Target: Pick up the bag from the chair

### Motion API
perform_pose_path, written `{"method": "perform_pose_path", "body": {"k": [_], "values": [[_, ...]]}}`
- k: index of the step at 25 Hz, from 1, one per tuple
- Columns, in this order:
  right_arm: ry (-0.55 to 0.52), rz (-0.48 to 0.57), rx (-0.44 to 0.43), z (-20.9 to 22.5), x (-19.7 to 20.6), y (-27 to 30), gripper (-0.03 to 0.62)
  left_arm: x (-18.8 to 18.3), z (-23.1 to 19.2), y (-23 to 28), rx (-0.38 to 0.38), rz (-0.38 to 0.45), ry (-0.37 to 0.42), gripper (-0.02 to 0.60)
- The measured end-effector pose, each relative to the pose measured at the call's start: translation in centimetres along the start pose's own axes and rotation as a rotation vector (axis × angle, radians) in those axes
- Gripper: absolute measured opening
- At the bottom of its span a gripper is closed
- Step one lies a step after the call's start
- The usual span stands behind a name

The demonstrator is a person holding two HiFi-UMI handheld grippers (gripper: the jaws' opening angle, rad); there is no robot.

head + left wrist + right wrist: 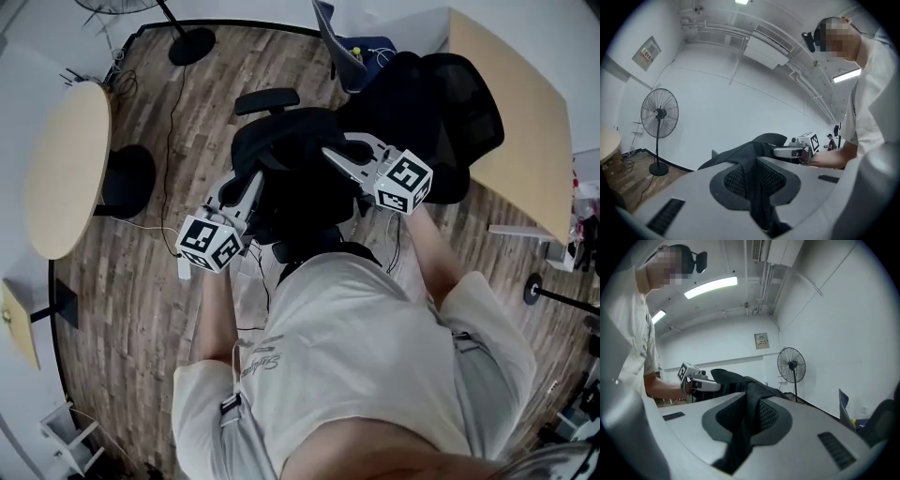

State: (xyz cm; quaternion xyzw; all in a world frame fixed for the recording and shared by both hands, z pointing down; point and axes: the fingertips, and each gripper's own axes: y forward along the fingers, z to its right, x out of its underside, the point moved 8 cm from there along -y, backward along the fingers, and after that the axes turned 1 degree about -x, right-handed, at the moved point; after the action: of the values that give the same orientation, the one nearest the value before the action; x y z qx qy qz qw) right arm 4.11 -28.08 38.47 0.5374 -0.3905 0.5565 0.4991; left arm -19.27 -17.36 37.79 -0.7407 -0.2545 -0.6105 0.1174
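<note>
A black bag (pixel 291 183) hangs in front of me over a black office chair, of which only the headrest (pixel 267 100) shows clearly. My left gripper (pixel 253 187) is shut on a fold of the bag's black fabric (pixel 740 157), which runs down between its jaws (pixel 755 165). My right gripper (pixel 336 159) is shut on another fold of the bag (pixel 740 380), pinched between its jaws (pixel 751 401). Each gripper view shows the other gripper (pixel 799 149) (pixel 696 380) across the bag, both held roughly level. The chair seat is hidden under the bag.
A second black chair (pixel 455 108) stands at the right beside a wooden desk (pixel 511 103). A round table (pixel 66 169) is at the left. A standing fan (pixel 659 115) is by the white wall, its base (pixel 192 45) on the wooden floor, where cables lie.
</note>
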Motion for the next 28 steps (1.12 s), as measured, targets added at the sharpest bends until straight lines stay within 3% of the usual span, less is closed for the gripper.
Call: {"method": "perform_pose_path", "body": {"k": [6, 28], "values": [[0.015, 0.048, -0.029, 0.6, -2.7, 0.5, 0.031, -2.6, 0.4, -0.2, -0.036, 0.017, 0.088, 0.046], [-0.016, 0.085, -0.065, -0.5, -5.1, 0.6, 0.029, -4.6, 1.2, -1.7, -0.055, 0.101, 0.106, 0.046]]}}
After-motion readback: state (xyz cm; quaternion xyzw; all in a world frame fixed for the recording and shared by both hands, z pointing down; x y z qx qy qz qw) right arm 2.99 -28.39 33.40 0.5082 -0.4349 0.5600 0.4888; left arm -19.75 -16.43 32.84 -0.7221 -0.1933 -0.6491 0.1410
